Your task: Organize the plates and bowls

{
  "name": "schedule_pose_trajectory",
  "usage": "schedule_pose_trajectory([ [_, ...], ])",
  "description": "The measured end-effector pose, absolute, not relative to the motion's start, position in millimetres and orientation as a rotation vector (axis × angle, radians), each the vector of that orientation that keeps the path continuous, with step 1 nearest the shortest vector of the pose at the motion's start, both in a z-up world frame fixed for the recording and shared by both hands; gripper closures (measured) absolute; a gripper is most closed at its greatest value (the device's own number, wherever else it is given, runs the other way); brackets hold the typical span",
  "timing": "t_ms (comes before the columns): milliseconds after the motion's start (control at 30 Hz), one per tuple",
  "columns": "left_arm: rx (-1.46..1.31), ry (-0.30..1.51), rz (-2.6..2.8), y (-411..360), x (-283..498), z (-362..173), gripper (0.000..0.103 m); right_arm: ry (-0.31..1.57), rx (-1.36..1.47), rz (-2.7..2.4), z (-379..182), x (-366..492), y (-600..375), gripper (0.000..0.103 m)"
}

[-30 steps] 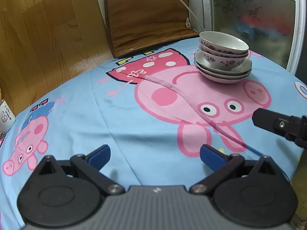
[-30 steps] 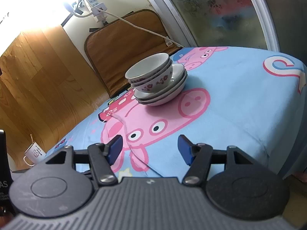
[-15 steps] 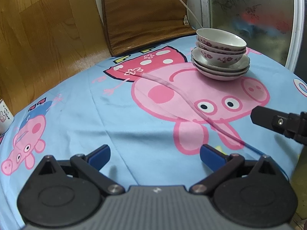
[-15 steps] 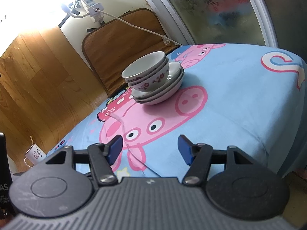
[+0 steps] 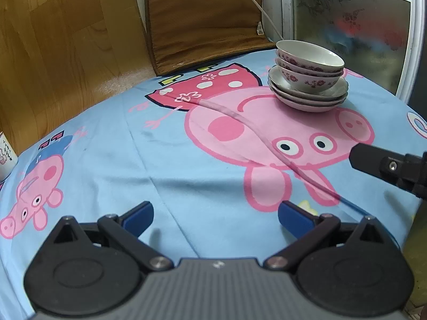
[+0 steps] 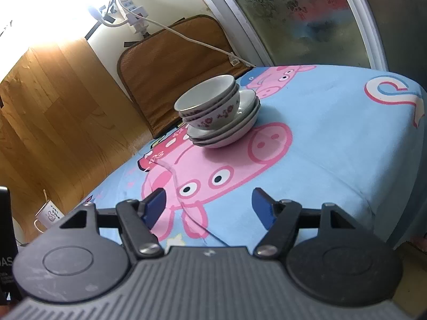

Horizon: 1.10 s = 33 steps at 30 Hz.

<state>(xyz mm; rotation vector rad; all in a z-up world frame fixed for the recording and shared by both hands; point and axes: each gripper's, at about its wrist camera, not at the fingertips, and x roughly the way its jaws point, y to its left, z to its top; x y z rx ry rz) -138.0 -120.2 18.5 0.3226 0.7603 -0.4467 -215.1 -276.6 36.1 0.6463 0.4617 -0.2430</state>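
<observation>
The left gripper [image 5: 215,214] stands wide open over the cloth [image 5: 112,154], holding nothing. The right gripper [image 6: 209,208] is opening, nothing between its jaws. Beyond both, well apart from them, the bowls [image 6: 210,106] sit nested on stacked plates [image 6: 226,133] on the pig print. A mug [image 6: 48,213] at the left edge bears unreadable writing.
</observation>
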Motion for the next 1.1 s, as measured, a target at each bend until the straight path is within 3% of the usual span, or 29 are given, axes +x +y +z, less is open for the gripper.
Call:
schedule_pose_trajectory([
  [1100, 0.311, 0.760, -0.437, -115, -136, 18, 0.000, 0.454, 0.631, -0.244, 38, -212, -272, 0.029],
])
